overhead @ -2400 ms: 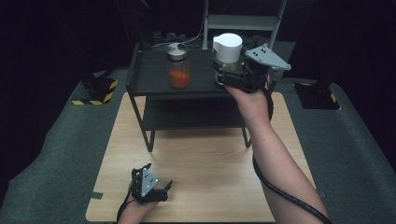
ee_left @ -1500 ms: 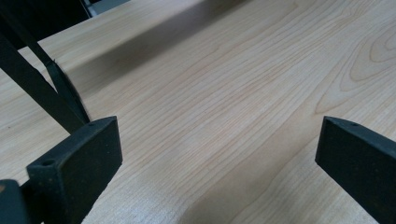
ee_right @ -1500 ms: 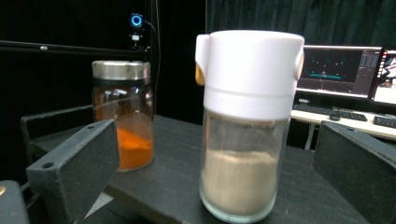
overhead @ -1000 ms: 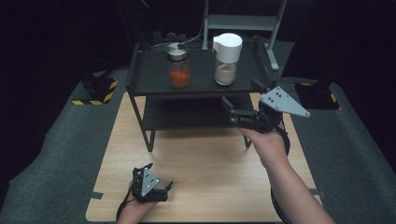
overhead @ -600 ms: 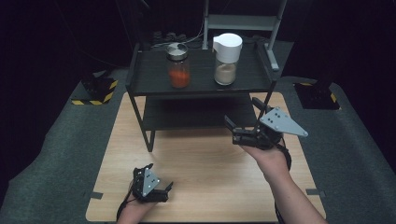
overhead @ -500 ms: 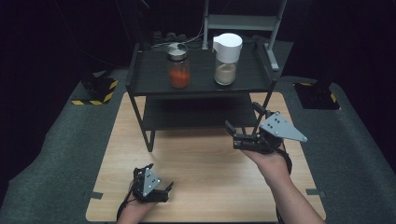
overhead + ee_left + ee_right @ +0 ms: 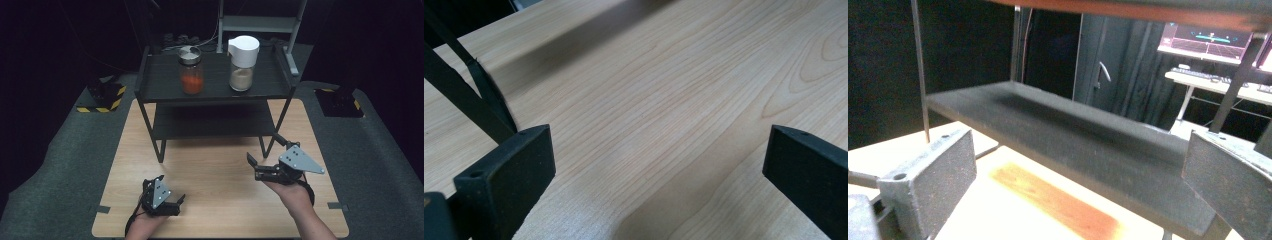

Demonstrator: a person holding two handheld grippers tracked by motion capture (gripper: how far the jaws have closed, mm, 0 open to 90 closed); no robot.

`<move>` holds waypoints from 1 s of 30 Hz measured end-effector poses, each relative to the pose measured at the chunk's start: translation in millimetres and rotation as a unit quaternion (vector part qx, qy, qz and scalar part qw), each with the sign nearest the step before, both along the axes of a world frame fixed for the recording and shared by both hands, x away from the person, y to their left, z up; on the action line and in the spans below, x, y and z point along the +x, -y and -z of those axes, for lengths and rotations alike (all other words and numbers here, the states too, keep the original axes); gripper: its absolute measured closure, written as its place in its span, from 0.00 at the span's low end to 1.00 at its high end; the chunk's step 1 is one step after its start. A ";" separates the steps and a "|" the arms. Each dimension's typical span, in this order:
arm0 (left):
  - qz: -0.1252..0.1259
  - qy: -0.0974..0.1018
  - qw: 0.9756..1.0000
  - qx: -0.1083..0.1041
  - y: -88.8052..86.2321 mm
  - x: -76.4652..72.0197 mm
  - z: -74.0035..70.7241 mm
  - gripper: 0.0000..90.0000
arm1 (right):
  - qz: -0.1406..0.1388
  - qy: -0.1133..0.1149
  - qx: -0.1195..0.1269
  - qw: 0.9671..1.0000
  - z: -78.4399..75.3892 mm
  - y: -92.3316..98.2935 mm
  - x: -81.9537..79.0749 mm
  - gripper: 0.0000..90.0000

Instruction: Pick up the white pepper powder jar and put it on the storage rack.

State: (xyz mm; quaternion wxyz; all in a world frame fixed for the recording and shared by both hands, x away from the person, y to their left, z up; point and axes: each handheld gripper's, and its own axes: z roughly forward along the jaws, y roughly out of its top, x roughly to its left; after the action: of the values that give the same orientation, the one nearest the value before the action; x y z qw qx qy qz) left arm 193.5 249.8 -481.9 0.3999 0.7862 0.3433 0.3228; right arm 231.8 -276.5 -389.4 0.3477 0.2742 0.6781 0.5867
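Note:
A black two-tier shelf stands at the back of the wooden table. On its top tier are a glass jar of orange stuff with a metal lid and a white-lidded jar of beige powder, side by side and upright. My right gripper hovers low in front of the shelf's right legs, open and holding nothing, and looks at the lower tier. My left gripper rests near the table's front edge, open over bare wood.
A thin shelf leg stands close to my left gripper's left jaw. Grey carpet surrounds the table. Black bases with yellow-black tape sit on the floor at both sides. A metal stand rises behind the shelf.
My right gripper has let go of the white-lidded jar on the top tier and drawn back down to the table's front right. The left gripper has stayed put.

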 end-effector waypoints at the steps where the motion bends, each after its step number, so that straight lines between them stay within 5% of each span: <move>1: 0.000 0.000 1.000 0.000 0.2 -0.1 0.1 0.01 | 0.002 -0.003 -0.002 1.000 3.4 0.7 -0.7 0.00; 13: 0.008 0.003 1.000 0.005 0.0 -0.2 0.3 0.01 | 0.020 -0.040 -0.011 0.999 39.9 7.9 -4.2 0.00; 30: 0.013 0.012 1.000 0.003 -1.8 -2.6 2.4 0.01 | 0.050 -0.084 -0.062 0.993 88.8 9.4 -6.4 0.01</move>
State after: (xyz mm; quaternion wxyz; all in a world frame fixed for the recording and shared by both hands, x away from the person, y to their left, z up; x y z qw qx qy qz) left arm 190.8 251.6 -484.3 0.4056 0.7878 0.3273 0.3283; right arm 225.4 -286.0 -478.2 0.3350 0.3336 0.7253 0.5004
